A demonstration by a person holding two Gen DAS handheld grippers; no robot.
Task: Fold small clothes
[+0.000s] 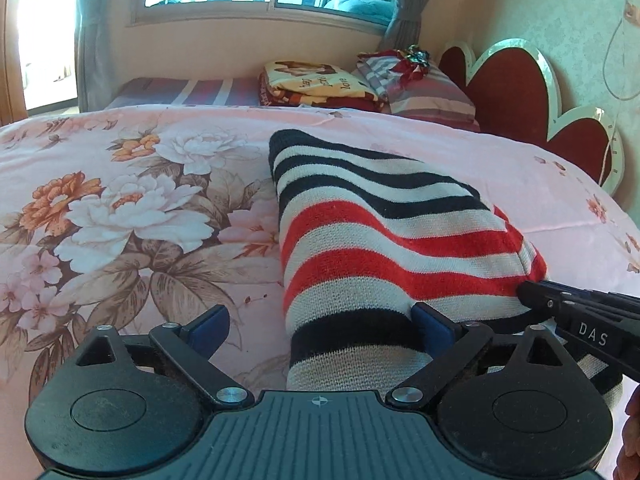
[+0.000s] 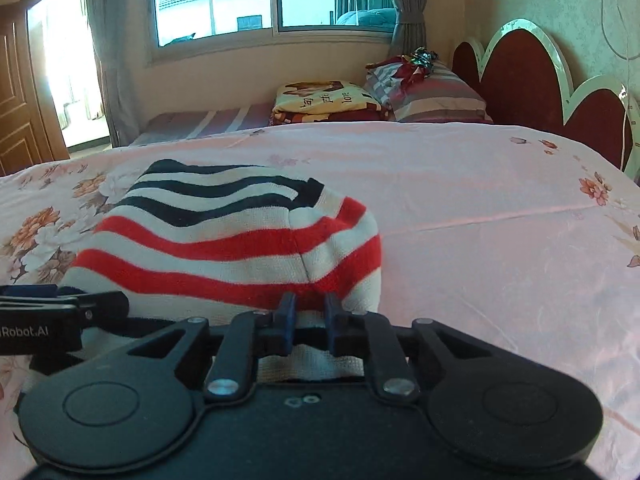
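Striped knit garment (image 1: 380, 236) sits on the bed (image 1: 120, 200), on the pink floral cover, near edge lifted toward the cams, far end resting flat. Right claw (image 2: 310, 320) is pinched narrow on the near hem, w/ red-and-white knit bunched between the blue pads (image 2: 287, 322) — looks like the anchor grip, holding that corner up so the fabric drapes away and can be carried over. Left claw (image 1: 320, 324) stands wide, pads not pressing; its right pad (image 1: 430, 322) is just touching the cloth's side, the other well off over bare cover. My read: it's lining up to take the opposite corner so both ends lift evenly. Risk is a one-sided hold — the knit sags and skews the fold. Folded blanket (image 1: 320, 84) and pillows (image 1: 424, 88) sit back by the headboard (image 1: 516, 92), well apart, out of the way.
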